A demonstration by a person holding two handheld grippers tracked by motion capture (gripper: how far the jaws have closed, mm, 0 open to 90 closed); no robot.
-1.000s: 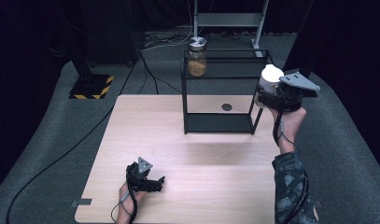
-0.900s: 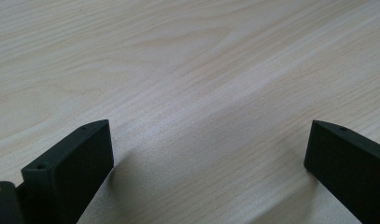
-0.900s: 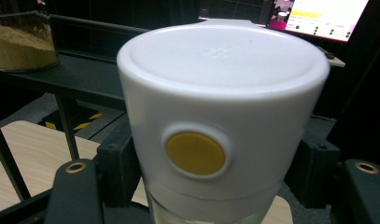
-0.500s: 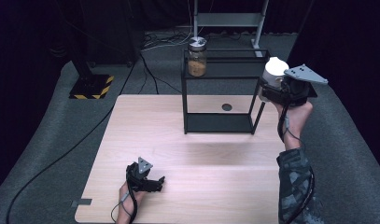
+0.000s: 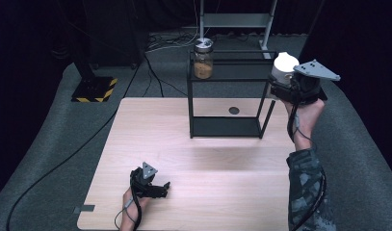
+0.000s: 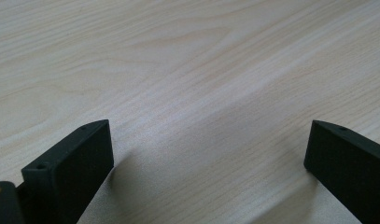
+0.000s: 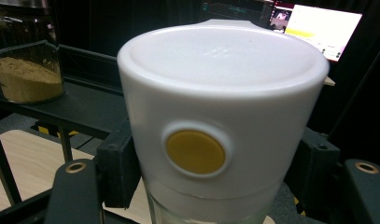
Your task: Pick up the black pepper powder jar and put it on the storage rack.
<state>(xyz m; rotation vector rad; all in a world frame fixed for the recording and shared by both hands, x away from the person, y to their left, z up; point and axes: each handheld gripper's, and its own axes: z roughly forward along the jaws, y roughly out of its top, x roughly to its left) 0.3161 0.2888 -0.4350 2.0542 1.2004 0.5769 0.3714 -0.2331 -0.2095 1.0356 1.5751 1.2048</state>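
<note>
My right gripper is raised beside the right end of the black shelf frame, at the height of its top level. It is shut on a white-capped container, whose white cap with a yellow round button sits between the jaws in the right gripper view, with clear glass below the cap. A glass jar of tan powder with a metal lid stands on the shelf top at the left end; the same jar of tan powder appears at the left of the right gripper view. My left gripper rests open on the table near the front edge, nothing between its fingers.
The wooden table carries the shelf frame at its back middle. A small dark round disc lies on the table under the shelf. Cables run over the grey floor at the left, and a yellow-black striped base stands beyond the table's left corner.
My right gripper has carried the white-capped container up and slightly to the right, beside the shelf's top. The left gripper has stayed still.
</note>
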